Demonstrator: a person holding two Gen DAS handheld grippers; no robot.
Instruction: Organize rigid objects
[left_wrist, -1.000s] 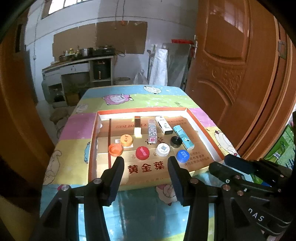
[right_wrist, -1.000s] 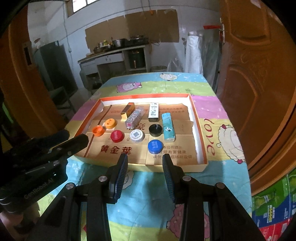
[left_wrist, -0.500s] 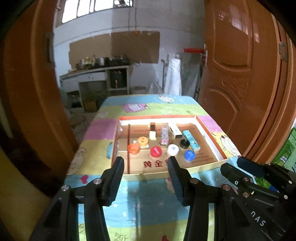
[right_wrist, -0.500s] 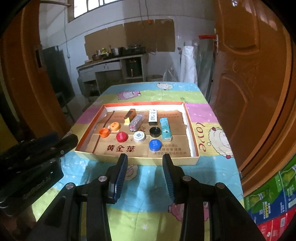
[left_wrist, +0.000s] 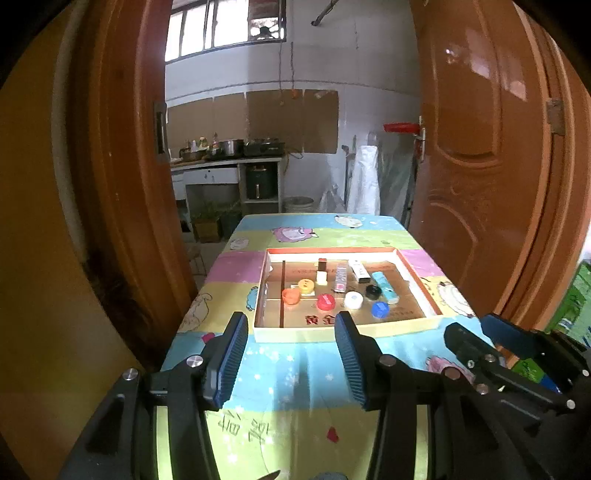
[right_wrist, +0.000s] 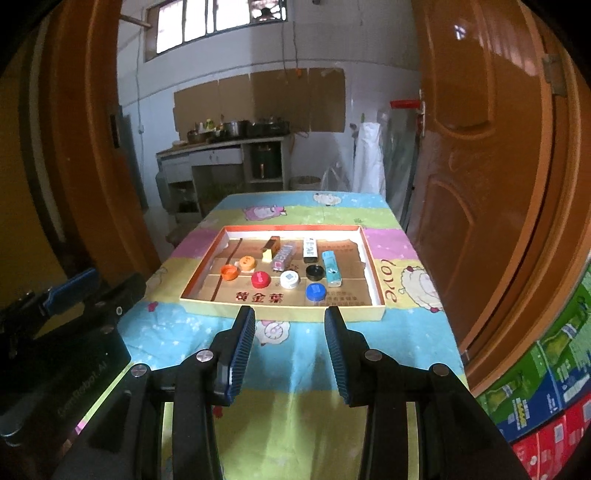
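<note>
A shallow cardboard tray (left_wrist: 417, 273) (right_wrist: 375, 275) with an orange rim lies on the table. In it a front row of bottle caps: orange (right_wrist: 229, 272), red (right_wrist: 260, 279), white (right_wrist: 289, 278), blue (right_wrist: 315, 292), black (right_wrist: 315, 272). Behind them lie small boxes and a light blue lighter (right_wrist: 331, 268). My left gripper (left_wrist: 290, 332) is open and empty, well short of the tray's near edge. My right gripper (right_wrist: 290, 325) is open and empty, just short of the tray's near edge. Each gripper shows in the other's view, the right (left_wrist: 517, 362) and the left (right_wrist: 70, 306).
The table (right_wrist: 295, 354) has a colourful cartoon cloth. Brown wooden doors (right_wrist: 491, 184) stand at both sides. Coloured cartons (right_wrist: 546, 387) are stacked on the floor at right. A counter with pots (right_wrist: 229, 147) stands at the back wall.
Both grippers have drawn back and risen away from the tray, which now looks smaller and farther. Both stay open and empty. The things in the tray have not moved.
</note>
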